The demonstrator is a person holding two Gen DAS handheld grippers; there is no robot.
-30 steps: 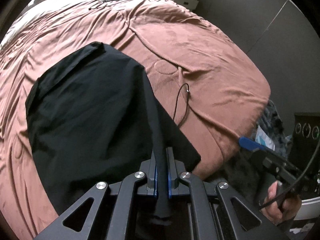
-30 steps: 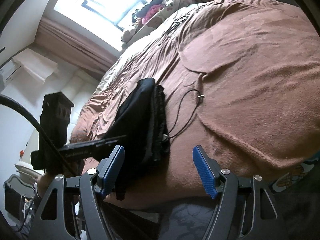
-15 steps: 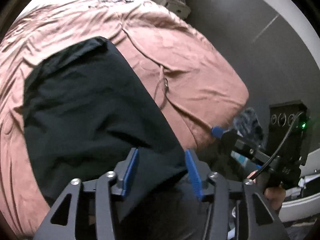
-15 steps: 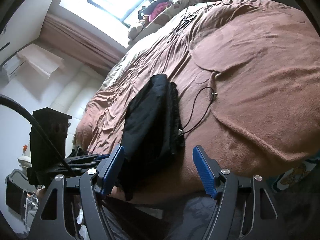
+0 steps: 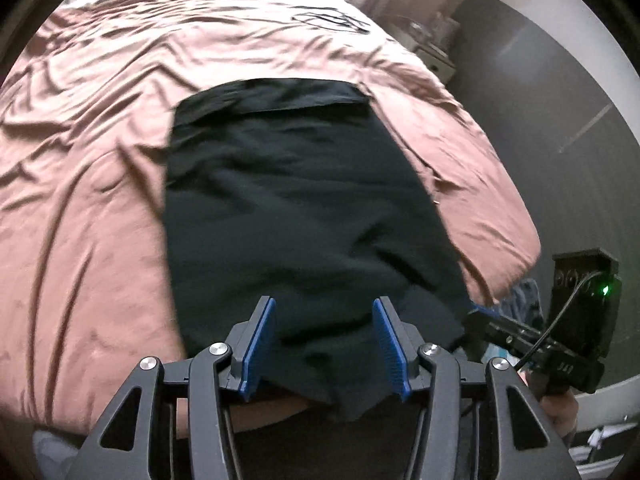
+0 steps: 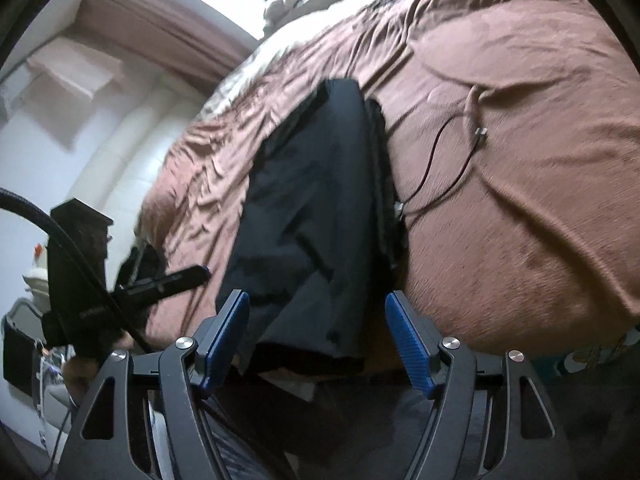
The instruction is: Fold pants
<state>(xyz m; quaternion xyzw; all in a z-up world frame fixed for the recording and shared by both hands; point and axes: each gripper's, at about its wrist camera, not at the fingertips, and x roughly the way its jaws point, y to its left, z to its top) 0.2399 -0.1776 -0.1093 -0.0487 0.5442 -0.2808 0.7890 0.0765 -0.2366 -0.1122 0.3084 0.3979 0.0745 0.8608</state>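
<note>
The black pants lie folded on the brown bedspread, their near end hanging over the bed's front edge. My left gripper is open, its blue pads either side of that near end, holding nothing. In the right wrist view the pants run away from me as a long dark strip. My right gripper is open and empty just in front of the pants' hanging end. The left gripper shows at the left of the right wrist view.
A thin black cable lies on the bedspread just right of the pants. More cables lie at the far end of the bed. A grey wall stands to the right. The right gripper's body is beside the bed's corner.
My left gripper let go of the pants and opened; the lifted edge dropped flat onto the bed. Both grippers shifted so the pants now sit centred in front of each.
</note>
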